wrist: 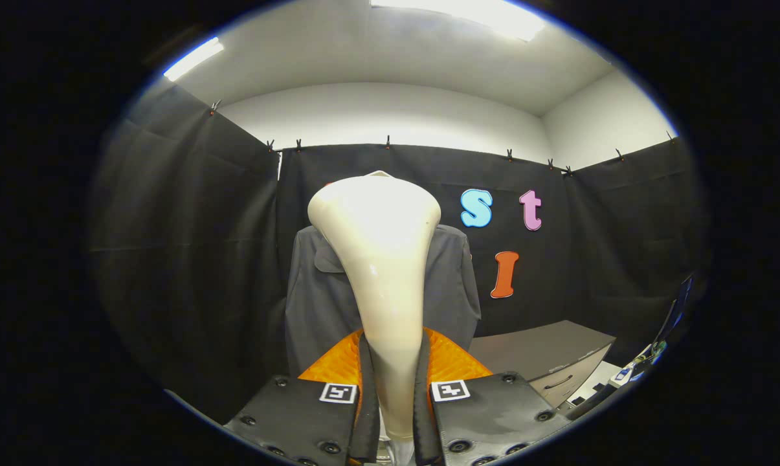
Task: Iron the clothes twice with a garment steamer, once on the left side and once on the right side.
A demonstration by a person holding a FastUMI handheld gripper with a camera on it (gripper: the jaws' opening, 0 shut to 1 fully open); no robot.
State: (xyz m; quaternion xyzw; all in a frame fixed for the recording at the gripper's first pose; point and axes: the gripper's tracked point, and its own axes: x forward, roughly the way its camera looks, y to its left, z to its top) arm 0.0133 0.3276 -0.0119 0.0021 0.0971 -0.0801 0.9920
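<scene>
The hand-held gripper [391,404] is clamped on the narrow handle of a glossy cream plastic garment steamer [380,259], whose wide head rises ahead of the fingers, directly before a dark grey shirt [318,298] hanging beyond, with a grey desk [545,353] alongside.

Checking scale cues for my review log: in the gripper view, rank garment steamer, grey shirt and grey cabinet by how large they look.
1. Grey shirt, though partly hidden.
2. Garment steamer, clamped in the claw; its nearness makes this unsure.
3. Grey cabinet, beyond the claw.
</scene>
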